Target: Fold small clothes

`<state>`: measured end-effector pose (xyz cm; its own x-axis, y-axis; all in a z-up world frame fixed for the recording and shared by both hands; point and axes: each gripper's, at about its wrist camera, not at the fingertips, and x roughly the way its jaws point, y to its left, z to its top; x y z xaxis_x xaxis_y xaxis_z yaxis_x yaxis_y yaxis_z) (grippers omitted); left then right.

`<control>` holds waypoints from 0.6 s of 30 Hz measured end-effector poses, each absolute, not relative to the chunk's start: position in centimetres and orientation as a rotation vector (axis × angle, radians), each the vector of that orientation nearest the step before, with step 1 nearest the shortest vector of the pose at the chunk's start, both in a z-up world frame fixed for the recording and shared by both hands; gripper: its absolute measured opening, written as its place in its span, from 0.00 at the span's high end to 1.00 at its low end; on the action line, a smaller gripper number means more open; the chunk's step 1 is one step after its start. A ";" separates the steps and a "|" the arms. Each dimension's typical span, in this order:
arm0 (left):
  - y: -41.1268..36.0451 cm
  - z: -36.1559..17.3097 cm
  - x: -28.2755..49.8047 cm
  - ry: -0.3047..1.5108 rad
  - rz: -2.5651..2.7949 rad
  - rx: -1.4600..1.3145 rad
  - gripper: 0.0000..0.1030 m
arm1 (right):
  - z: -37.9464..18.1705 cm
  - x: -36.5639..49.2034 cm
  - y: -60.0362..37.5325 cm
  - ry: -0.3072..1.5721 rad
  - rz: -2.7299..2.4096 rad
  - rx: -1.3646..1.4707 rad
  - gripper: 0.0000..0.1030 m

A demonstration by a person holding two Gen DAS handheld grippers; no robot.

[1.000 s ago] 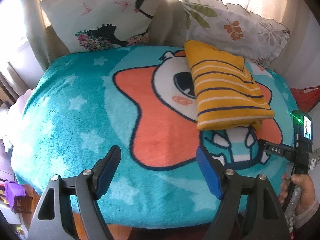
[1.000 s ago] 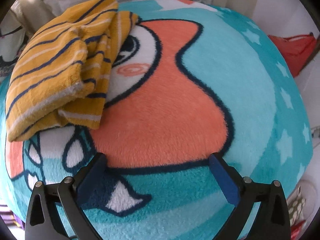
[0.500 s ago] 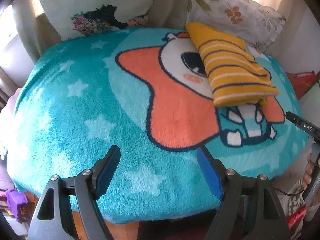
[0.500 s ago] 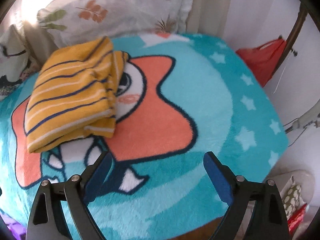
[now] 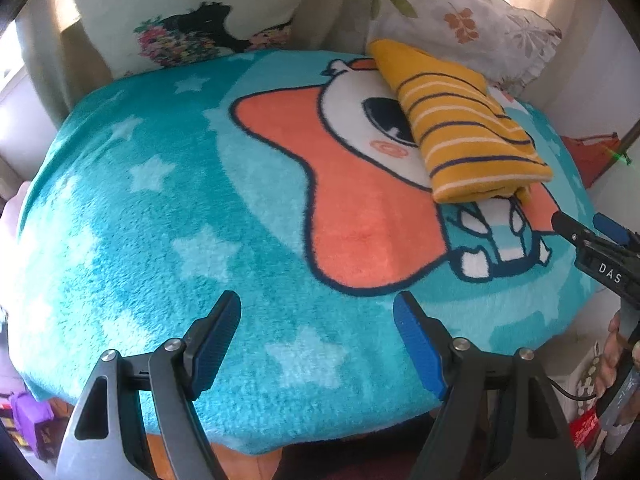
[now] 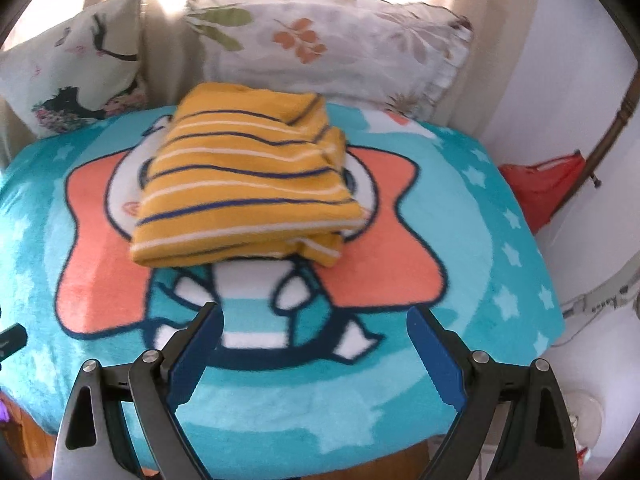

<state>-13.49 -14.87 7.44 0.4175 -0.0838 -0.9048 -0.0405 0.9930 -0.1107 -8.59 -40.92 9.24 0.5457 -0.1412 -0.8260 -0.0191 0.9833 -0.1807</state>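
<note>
A folded yellow garment (image 5: 464, 132) (image 6: 244, 188) with navy and white stripes lies on the teal cartoon blanket (image 5: 168, 208) (image 6: 460, 216), toward its far right side, near the pillows. My left gripper (image 5: 316, 312) hovers open over the blanket's near edge, well short of the garment, with nothing between its blue pads. My right gripper (image 6: 314, 322) is also open and empty, held above the blanket just in front of the garment. In the left wrist view the right gripper's fingers (image 5: 568, 230) enter from the right edge, with a person's hand (image 5: 612, 344) below them.
Two printed pillows (image 6: 340, 40) (image 5: 208, 8) lean against the curtain behind the blanket. A red bag (image 6: 540, 188) sits against the white wall at right. A purple object (image 5: 28, 412) stands on the floor at lower left.
Both grippers have pulled back from the garment and blanket. The right one rose and turned, so the folded garment now sits centred ahead of it; the left view shows more of the blanket's near edge.
</note>
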 end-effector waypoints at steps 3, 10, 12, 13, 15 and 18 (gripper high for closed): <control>-13.7 7.4 -14.0 1.140 0.000 -0.143 0.24 | 9.5 -8.2 -39.1 0.982 -0.032 -0.171 0.08; -12.1 7.6 -15.1 1.129 0.044 -0.159 0.24 | 9.1 -7.3 -35.2 0.976 0.063 -0.196 0.08; -12.0 7.6 -15.2 1.129 0.048 -0.158 0.24 | 9.0 -7.3 -34.3 0.976 0.086 -0.202 0.08; -12.0 7.6 -15.3 1.129 0.049 -0.158 0.24 | 8.9 -7.3 -34.0 0.976 0.093 -0.206 0.08; -12.0 7.5 -15.4 1.131 0.047 -0.159 0.24 | 8.7 -7.5 -33.6 0.978 0.102 -0.213 0.08; -12.5 7.5 -15.5 1.130 0.039 -0.154 0.24 | 8.5 -7.8 -33.6 0.982 0.104 -0.218 0.08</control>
<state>-15.55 -12.47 7.54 0.4274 -0.0463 -0.9029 -0.1091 0.9887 -0.1024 -7.80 -33.57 8.48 0.5524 -0.0115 -0.8335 -0.1854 0.9732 -0.1363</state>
